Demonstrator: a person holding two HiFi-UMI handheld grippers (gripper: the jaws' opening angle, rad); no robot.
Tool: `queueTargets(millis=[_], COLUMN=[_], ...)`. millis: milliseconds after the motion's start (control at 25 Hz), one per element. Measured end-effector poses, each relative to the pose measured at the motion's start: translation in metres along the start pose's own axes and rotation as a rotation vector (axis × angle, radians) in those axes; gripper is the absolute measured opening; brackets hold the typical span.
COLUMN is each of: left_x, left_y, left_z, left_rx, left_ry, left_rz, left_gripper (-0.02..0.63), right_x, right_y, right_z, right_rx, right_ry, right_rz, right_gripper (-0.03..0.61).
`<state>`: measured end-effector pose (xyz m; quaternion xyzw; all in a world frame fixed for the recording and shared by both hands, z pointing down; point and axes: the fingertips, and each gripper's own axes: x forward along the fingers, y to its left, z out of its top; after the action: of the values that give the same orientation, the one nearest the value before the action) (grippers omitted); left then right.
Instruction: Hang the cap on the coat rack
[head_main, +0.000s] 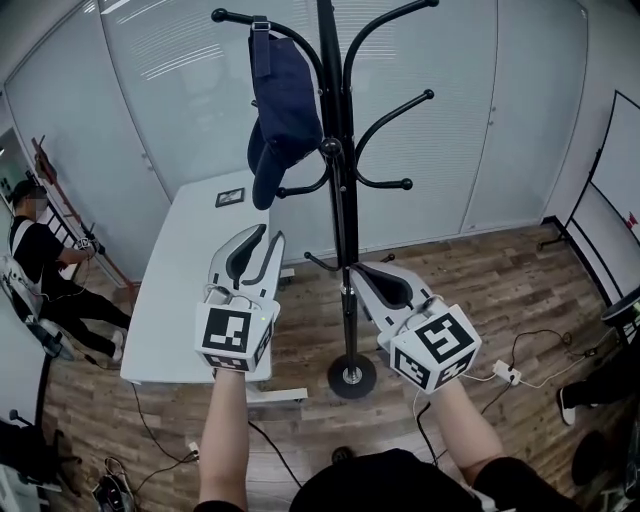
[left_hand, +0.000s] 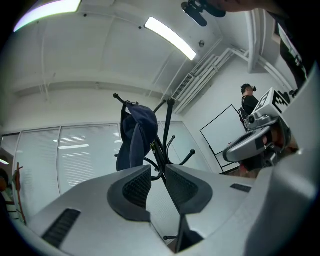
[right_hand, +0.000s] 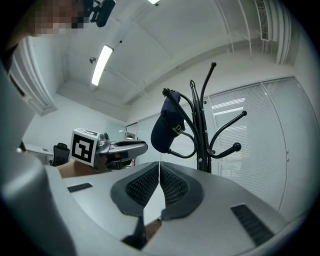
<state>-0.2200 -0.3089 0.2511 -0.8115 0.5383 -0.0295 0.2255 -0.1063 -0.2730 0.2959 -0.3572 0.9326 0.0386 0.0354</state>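
A navy cap (head_main: 283, 100) hangs by its back strap from an upper left hook of the black coat rack (head_main: 340, 200), brim pointing down. Neither gripper touches it. My left gripper (head_main: 268, 235) is held below the cap, left of the pole, its jaws a little apart and empty. Right of the pole, lower down, my right gripper (head_main: 360, 270) is shut on nothing. In the left gripper view the cap (left_hand: 137, 135) and rack (left_hand: 167, 130) stand beyond the jaws (left_hand: 158, 170). The right gripper view shows the cap (right_hand: 170, 127) above its closed jaws (right_hand: 159, 165).
A white table (head_main: 190, 280) stands left of the rack's round base (head_main: 352, 375). A person (head_main: 40, 260) sits at the far left. A whiteboard (head_main: 610, 200) stands at the right, with a power strip and cables (head_main: 505, 372) on the wooden floor. Glass partitions form the back wall.
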Motion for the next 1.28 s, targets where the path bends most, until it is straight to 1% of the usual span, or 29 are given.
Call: queueTargets(millis=[280, 480, 600, 680, 1000, 1280], left_x=[-0.014, -0.021, -0.027, -0.033, -0.056, -0.080], left_y=[-0.038, -0.074, -0.093, -0.107, -0.166, -0.201], left_z=[-0.001, -0.014, -0.018, -0.019, -0.014, -0.007], left_rx=[-0.057, -0.106, -0.145, -0.158, -0.195, -0.228], left_ry=[0.037, 0.100, 0.120, 0.133, 0.162, 0.171], left_rz=[0.047, 0.074, 0.097, 0.110, 0.144, 0.167], left_gripper=[0.095, 0.089, 0.061, 0.049, 0.029, 0.018], right_x=[-0.022, -0.045, -0.060, -0.072, -0.120, -0.150], right_y=[-0.012, -0.027, -0.032, -0.036, -0.041, -0.033], right_z=[0.000, -0.006, -0.010, -0.015, -0.037, -0.049], right_rx=[0.018, 0.051, 0.062, 0.067, 0.086, 0.097], right_ry=[0.018, 0.036, 0.044, 0.051, 0.087, 0.106], right_rz=[0.064, 0.086, 0.102, 0.106, 0.132, 0.159], right_gripper=[0.032, 0.032, 0.032, 0.032, 0.032, 0.032])
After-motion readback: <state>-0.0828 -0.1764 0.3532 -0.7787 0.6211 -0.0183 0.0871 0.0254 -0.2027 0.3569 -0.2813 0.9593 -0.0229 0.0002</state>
